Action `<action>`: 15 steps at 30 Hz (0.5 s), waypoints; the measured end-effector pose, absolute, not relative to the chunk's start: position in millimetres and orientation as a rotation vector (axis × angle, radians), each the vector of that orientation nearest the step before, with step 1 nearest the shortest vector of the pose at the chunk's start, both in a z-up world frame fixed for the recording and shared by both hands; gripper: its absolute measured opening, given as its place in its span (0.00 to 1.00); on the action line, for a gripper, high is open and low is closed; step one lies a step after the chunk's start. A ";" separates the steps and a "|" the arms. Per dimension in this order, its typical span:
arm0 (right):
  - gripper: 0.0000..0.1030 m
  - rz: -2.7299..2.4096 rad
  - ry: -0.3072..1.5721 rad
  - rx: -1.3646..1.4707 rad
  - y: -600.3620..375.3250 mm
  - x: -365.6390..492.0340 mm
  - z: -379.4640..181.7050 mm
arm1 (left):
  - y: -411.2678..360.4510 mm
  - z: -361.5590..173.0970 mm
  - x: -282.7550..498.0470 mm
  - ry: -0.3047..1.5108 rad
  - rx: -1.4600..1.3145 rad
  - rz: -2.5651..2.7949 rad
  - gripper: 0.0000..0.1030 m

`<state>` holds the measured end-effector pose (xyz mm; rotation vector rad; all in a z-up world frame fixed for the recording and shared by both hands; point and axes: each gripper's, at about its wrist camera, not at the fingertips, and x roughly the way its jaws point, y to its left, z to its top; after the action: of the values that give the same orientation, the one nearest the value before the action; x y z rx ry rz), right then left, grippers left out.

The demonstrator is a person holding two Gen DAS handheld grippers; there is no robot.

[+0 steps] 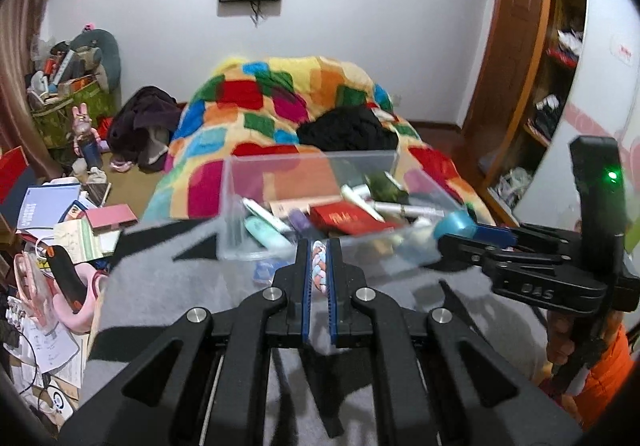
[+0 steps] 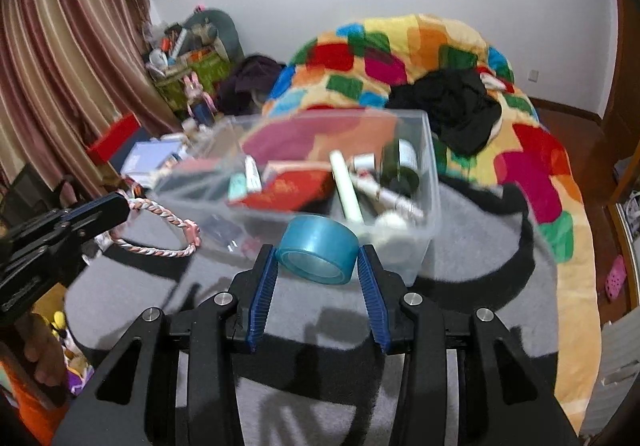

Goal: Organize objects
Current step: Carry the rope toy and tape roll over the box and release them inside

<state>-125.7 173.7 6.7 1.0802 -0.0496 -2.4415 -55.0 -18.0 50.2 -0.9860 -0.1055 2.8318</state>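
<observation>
Holding an item in each gripper, the person was mid-task over the bed [image 2: 500,286], whose grey blanket [image 1: 168,286] gave the widest open room, at 6 o'clock of the bin. A patchwork quilt [image 1: 280,93] lay heaped at 12 o'clock beyond it, with black clothing [image 1: 348,129] on top, so little free space showed there.

The clear bin [image 2: 424,181] sat on the blanket and was already part filled: a red box [image 1: 348,217], tubes and a dark bottle [image 2: 400,165] lay inside. I judged the sorting well under way but unfinished, since two things were not yet in.

- Left gripper [image 1: 319,278]: jaws nearly together, clamped on a braided cord loop [image 2: 160,230]. In the right view the loop hung out over the blanket at 9 o'clock of the bin, outside its wall.
- Right gripper [image 2: 318,286]: jaws apart to the roll's width, clamped on a blue tape roll [image 2: 318,250], just short of the bin's near rim at 6 o'clock.

Edges to mind: the near rim stood between both loads and the interior, so each seemed to need a lift over it. Open space inside looked best at 9 o'clock, the emptier end. Floor clutter of books and papers [image 1: 52,213] crowded the bed's left edge.
</observation>
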 end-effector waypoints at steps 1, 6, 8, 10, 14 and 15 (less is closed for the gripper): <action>0.37 -2.449 -0.058 1.056 173.9 -125.9 13.6 | -21.4 53.7 -55.5 -0.119 -0.973 2.841 0.06; 0.37 -2.482 -0.066 0.998 170.9 -135.5 31.2 | -35.5 68.1 -65.1 -0.181 -0.908 2.882 0.06; 0.37 -2.489 -0.069 0.994 169.3 -141.0 33.0 | -39.3 69.8 -71.1 -0.198 -0.893 2.907 0.06; 0.37 -2.498 -0.062 1.003 166.2 -149.0 31.2 | -44.4 67.0 -80.4 -0.238 -0.899 2.911 0.06; 0.37 -2.506 -0.034 1.054 160.1 -164.9 19.4 | -47.0 52.6 -97.5 -0.266 -0.958 2.906 0.06; 0.37 -2.502 -0.033 1.072 159.3 -169.4 15.6 | -46.9 47.9 -101.5 -0.267 -0.977 2.902 0.06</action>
<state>-169.4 159.3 15.6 1.0722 -0.0333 -2.5017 -101.5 -46.9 47.9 -0.9767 -0.2675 2.9018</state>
